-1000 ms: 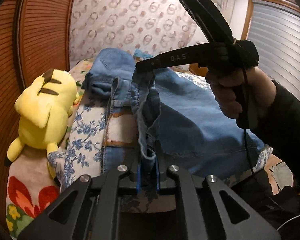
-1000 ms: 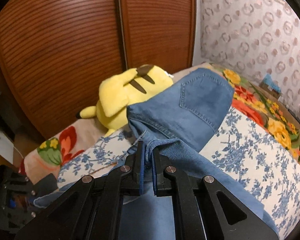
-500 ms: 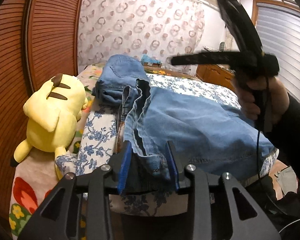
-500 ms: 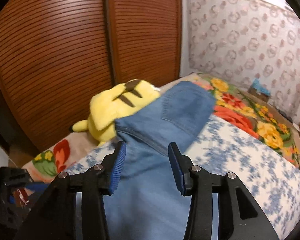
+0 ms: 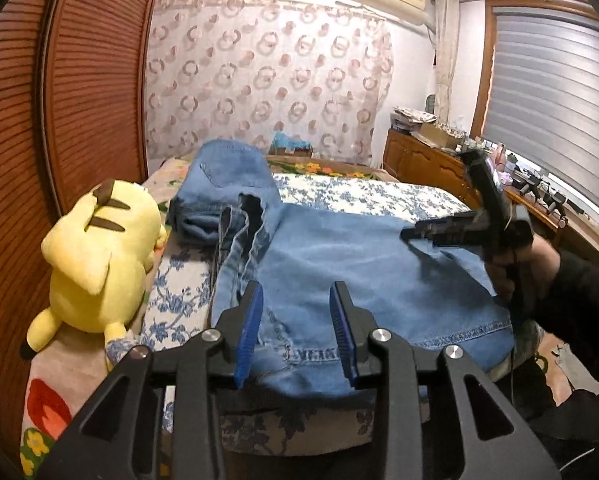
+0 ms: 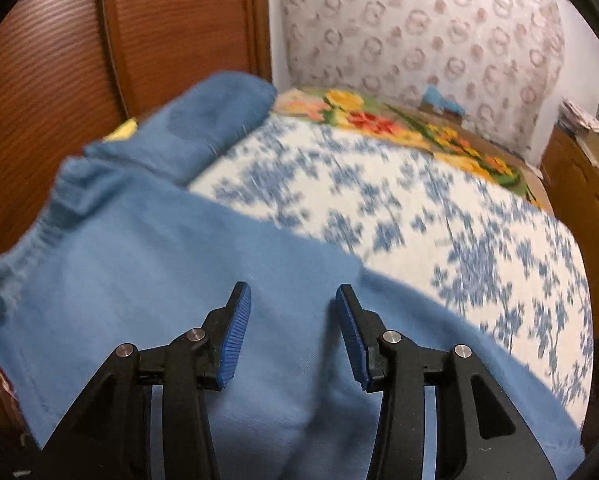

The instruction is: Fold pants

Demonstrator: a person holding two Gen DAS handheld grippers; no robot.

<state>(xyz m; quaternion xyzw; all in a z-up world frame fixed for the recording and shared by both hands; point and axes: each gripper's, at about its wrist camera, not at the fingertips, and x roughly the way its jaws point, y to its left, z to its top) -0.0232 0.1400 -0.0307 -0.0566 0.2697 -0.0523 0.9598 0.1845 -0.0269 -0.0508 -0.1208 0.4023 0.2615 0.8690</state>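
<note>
Blue denim pants lie folded across the near end of the bed, with a crumpled waistband end at the far left. My left gripper is open and empty, just above the near hem of the pants. My right gripper is open and empty over the flat denim. It also shows in the left wrist view, held low over the right part of the pants. The right wrist view is blurred by motion.
A yellow plush toy lies on the bed's left edge beside the pants. The bed has a blue floral cover. Brown slatted wardrobe doors stand at the left. A wooden dresser and a window are at the right.
Both grippers have let go of the denim and opened. The pants have dropped flat onto the bed. My right gripper has moved right and down; the left has pulled back.
</note>
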